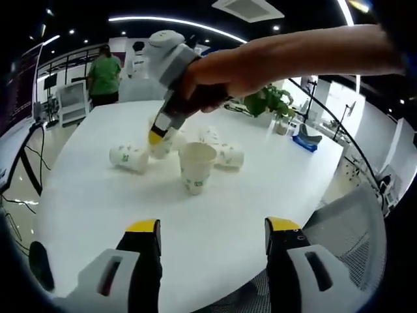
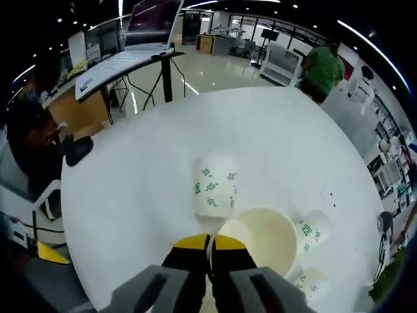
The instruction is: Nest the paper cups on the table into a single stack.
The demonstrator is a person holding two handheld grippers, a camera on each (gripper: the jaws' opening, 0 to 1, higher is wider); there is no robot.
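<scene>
On the round white table (image 1: 91, 215) stand and lie several white paper cups with green marks. One cup (image 1: 197, 167) stands upright in the middle. Another (image 1: 128, 158) lies on its side to its left, and two more (image 1: 228, 155) lie behind it. My left gripper (image 1: 213, 228) hovers open near the table's front edge, with nothing between its fingers. A person's arm brings my right gripper (image 1: 156, 137) in from the upper right. In the right gripper view, my right gripper (image 2: 210, 242) is shut on the rim of an open cup (image 2: 257, 238). A cup (image 2: 215, 186) lies just ahead.
A person in a green shirt (image 1: 104, 75) stands beyond the table's far side. A potted plant (image 1: 267, 101) sits at the far right edge, and a mesh chair (image 1: 352, 228) at the near right. A desk with a laptop (image 2: 140, 39) stands off the table.
</scene>
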